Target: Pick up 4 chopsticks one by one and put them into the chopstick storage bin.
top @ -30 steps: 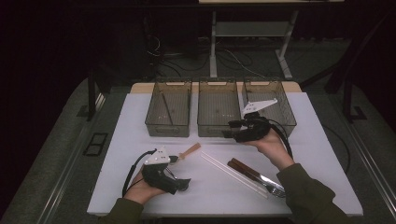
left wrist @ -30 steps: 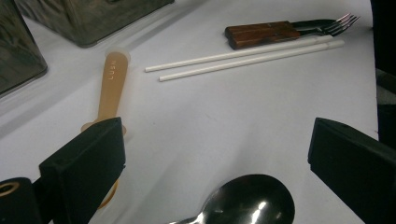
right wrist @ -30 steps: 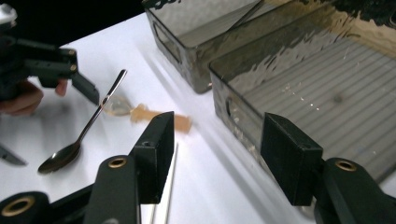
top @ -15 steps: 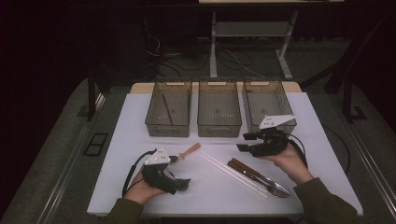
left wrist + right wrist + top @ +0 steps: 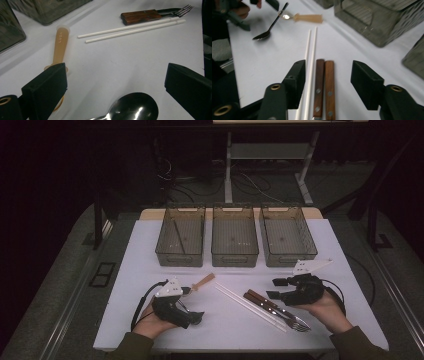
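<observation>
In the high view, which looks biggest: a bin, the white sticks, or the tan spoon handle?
1. Bin, clearly biggest.
2. White sticks, long but thin.
3. Tan spoon handle, smallest.

- left gripper (image 5: 113,92): two black jaws set wide apart over the white table (image 5: 140,62); nothing between the pads
- dark metal spoon (image 5: 132,108) bowl below; tan-handled utensil (image 5: 60,46) beside one jaw
- farther off: white chopsticks (image 5: 130,29); wooden-handled forks (image 5: 152,14); clear bins (image 5: 47,8)

I see three clear bins (image 5: 234,236) in a row at the back of the white table (image 5: 345,270). A thin stick (image 5: 177,237) leans inside the left one.
</observation>
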{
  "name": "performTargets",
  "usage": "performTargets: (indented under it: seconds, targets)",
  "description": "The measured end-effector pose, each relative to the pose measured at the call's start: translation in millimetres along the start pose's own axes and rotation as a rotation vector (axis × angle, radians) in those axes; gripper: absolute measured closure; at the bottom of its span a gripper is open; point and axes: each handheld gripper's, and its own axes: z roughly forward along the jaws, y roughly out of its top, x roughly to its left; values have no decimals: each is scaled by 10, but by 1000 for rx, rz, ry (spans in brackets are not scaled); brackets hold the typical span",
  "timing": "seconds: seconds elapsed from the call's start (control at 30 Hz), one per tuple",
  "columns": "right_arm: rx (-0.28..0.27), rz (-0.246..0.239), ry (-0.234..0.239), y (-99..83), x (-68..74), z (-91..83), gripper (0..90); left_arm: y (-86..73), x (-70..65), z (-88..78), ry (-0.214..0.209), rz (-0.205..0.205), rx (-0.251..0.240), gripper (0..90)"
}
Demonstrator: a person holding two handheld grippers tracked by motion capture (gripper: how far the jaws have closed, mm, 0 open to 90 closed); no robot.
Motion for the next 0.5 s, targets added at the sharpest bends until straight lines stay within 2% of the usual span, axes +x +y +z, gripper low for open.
performTargets:
  seconds: [0.1, 0.23, 0.5]
  targets:
    - [30, -7, -15, -39, 45, -1, 506, 3, -2, 5, 0, 2, 2, 31]
    - [77, -19, -6, -68, 94, 31, 574, 4, -5, 8, 0, 3, 5, 31]
    - [170, -47, 36, -90, 172, 175, 749, 3, -3, 8, 0, 3, 5, 32]
